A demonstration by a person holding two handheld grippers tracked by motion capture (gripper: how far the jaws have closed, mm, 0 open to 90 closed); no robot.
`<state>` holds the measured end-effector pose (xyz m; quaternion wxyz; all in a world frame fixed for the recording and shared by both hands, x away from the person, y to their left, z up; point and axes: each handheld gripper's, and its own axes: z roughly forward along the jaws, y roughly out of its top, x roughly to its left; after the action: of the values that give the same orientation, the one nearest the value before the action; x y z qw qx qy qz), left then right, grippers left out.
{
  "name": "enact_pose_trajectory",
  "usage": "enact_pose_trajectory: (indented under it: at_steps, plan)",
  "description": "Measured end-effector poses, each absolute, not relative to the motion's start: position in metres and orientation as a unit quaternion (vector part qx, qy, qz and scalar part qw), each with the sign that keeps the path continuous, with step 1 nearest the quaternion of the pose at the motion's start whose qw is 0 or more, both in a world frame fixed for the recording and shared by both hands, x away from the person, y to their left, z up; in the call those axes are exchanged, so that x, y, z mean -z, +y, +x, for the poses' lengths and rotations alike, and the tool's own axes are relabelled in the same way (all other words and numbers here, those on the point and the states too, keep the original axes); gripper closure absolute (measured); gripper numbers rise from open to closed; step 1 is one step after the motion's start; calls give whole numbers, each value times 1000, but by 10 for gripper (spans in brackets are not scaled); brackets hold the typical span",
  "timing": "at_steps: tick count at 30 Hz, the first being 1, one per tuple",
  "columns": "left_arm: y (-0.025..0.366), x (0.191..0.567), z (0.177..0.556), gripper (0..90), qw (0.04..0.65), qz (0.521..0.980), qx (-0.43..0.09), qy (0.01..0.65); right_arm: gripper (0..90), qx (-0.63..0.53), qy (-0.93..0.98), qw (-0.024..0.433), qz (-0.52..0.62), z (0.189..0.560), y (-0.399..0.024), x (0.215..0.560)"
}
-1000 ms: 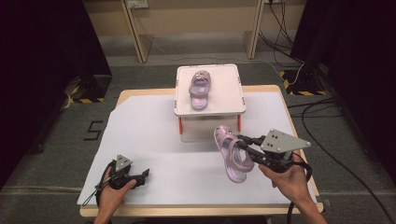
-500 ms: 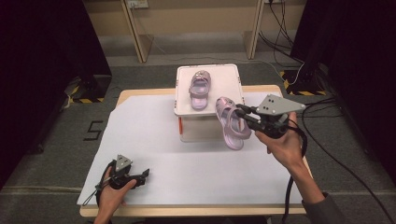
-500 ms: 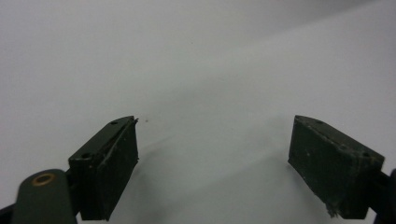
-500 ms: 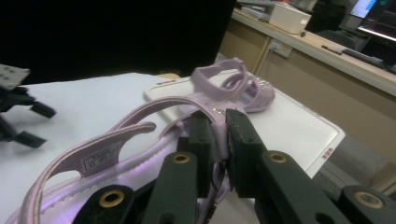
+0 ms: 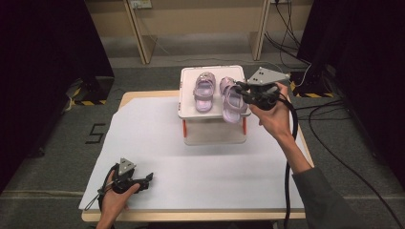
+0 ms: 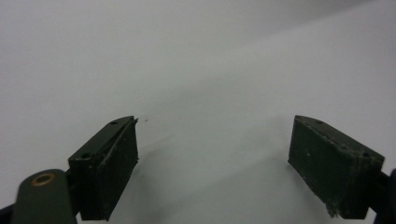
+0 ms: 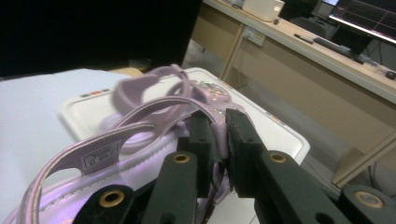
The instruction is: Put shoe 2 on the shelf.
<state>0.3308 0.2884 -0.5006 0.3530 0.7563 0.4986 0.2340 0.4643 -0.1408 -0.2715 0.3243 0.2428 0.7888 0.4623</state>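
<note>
Left gripper: near the front left corner of the tabletop, held low in the person's left hand; jaws wide apart in the left gripper view, nothing but bare white cover between them.
White cover: spread over most of the tabletop, front edge to back; light wood of the table bare at the back left corner.
Right arm: grey sleeve coming in from the front right, forearm slanting toward the back of the tabletop.
Right gripper: raised over the right edge of the box lid, grey plate on top; jaws narrow, clamped on the thin lilac edge of the held sandal, seen close in the right gripper view.
Held sandal: lilac, in the air, hanging from the right gripper just above the right half of the lid, its near end past the lid's front edge; straps and a white label toward the camera in the right gripper view.
White box: at the middle of the back edge of the tabletop, orange clips on its front corners, white lid flat on top.
Second sandal: lilac, lying flat on the left half of the lid, just beside the held one; touching or apart, cannot tell.
</note>
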Motion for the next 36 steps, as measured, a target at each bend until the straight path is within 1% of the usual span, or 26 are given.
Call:
enact_pose_trajectory:
  at_steps: [1,2,6,12,18,26,33,36]
  plan:
    - [288,500,331,153,353,757,-234,498,821,-452,790,329,251,474,-138,273]
    - [289,500,331,153,352,758,-234,497,821,-452,790,329,251,474,-138,273]
    - [289,500,331,153,353,757,-233,497,821,-433,793,343,257,496,-132,277]
    - [289,500,331,153,355,756,-234,497,821,-416,794,356,264,517,-125,285]
    - [289,499,331,153,355,756,-235,496,818,-411,796,358,265,528,-121,292]
    - [288,500,331,152,355,757,-233,496,806,-395,803,367,253,533,-113,296]
    - [288,500,331,152,355,757,-232,496,758,-379,814,370,238,533,-101,300]
    - [288,500,330,152,356,757,-233,496,672,-382,812,368,245,533,-101,301]
